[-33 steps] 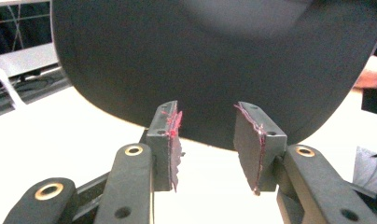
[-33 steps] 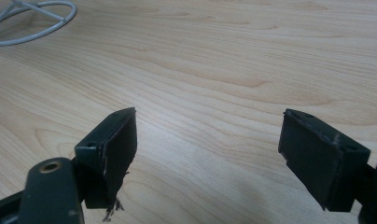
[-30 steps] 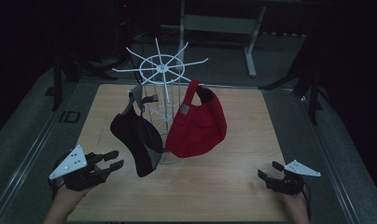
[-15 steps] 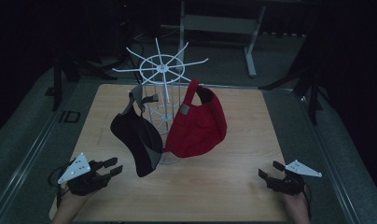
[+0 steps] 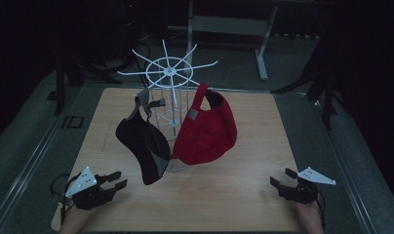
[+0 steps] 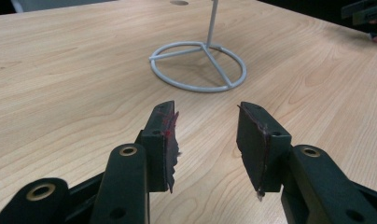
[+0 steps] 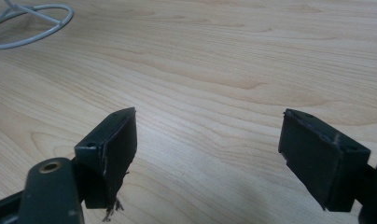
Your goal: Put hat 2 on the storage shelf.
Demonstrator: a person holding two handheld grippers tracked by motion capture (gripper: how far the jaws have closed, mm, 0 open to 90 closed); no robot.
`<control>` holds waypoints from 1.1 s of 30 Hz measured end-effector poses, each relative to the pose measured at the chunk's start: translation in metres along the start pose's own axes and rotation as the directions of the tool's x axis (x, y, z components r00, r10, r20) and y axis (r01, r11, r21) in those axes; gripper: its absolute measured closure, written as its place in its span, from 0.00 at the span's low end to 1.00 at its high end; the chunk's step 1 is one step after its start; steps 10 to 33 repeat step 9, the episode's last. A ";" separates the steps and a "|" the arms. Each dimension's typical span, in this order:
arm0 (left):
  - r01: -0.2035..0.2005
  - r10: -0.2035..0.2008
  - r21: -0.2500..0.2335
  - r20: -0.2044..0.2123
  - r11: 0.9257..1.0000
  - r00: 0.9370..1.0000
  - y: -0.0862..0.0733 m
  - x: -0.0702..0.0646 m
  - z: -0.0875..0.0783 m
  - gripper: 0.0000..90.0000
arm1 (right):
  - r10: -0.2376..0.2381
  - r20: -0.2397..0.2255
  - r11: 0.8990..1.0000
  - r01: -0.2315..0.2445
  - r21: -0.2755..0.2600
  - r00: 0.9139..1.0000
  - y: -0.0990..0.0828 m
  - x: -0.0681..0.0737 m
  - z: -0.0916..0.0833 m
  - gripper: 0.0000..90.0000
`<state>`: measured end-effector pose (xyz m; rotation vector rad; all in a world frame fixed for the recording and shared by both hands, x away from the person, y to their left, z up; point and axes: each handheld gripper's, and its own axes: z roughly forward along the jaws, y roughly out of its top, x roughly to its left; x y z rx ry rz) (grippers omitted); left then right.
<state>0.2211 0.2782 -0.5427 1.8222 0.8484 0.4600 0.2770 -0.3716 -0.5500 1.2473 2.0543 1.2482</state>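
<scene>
A white wire rack (image 5: 168, 92) stands mid-table with spokes fanning out at its top. A black cap (image 5: 141, 144) hangs on its left side and a red cap (image 5: 207, 131) on its right. My left gripper (image 5: 118, 179) rests low near the front left corner, open, with nothing between its jaws. Its own view shows the gripper (image 6: 205, 112) pointing at the rack's base ring (image 6: 198, 67). My right gripper (image 5: 282, 178) sits near the front right corner, also open and holding nothing. In its own view the gripper (image 7: 210, 116) faces bare wood, with the base ring (image 7: 32, 23) far off at the upper left.
The wooden table (image 5: 263, 146) has bare surface in front of the rack and on both sides. A grey metal frame (image 5: 224, 24) stands behind the table in the dark. The right hand's gripper (image 6: 364, 11) appears far off in the left gripper view.
My left gripper has sunk toward the table and drawn back to the front left corner. The right gripper and both caps have stayed where they were.
</scene>
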 end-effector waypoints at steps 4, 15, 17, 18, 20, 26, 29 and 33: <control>0.005 -0.004 0.013 -0.006 1.000 1.000 -0.003 -0.002 0.002 0.64 | -0.002 0.002 1.000 0.002 0.002 1.000 0.000 0.000 0.000 0.21; 0.012 -0.013 0.019 0.003 1.000 1.000 -0.005 -0.002 0.003 0.65 | -0.001 0.002 1.000 0.001 0.001 1.000 0.000 0.000 0.000 0.21; 0.012 -0.013 0.019 0.003 1.000 1.000 -0.005 -0.002 0.003 0.65 | -0.001 0.002 1.000 0.001 0.001 1.000 0.000 0.000 0.000 0.21; 0.012 -0.013 0.019 0.003 1.000 1.000 -0.005 -0.002 0.003 0.65 | -0.001 0.002 1.000 0.001 0.001 1.000 0.000 0.000 0.000 0.21; 0.012 -0.013 0.019 0.003 1.000 1.000 -0.005 -0.002 0.003 0.65 | -0.001 0.002 1.000 0.001 0.001 1.000 0.000 0.000 0.000 0.21; 0.012 -0.013 0.019 0.003 1.000 1.000 -0.005 -0.002 0.003 0.65 | -0.001 0.002 1.000 0.001 0.001 1.000 0.000 0.000 0.000 0.21; 0.012 -0.013 0.019 0.003 1.000 1.000 -0.005 -0.002 0.003 0.65 | -0.001 0.002 1.000 0.001 0.001 1.000 0.000 0.000 0.000 0.21; 0.012 -0.013 0.019 0.003 1.000 1.000 -0.005 -0.002 0.003 0.65 | -0.001 0.002 1.000 0.001 0.001 1.000 0.000 0.000 0.000 0.21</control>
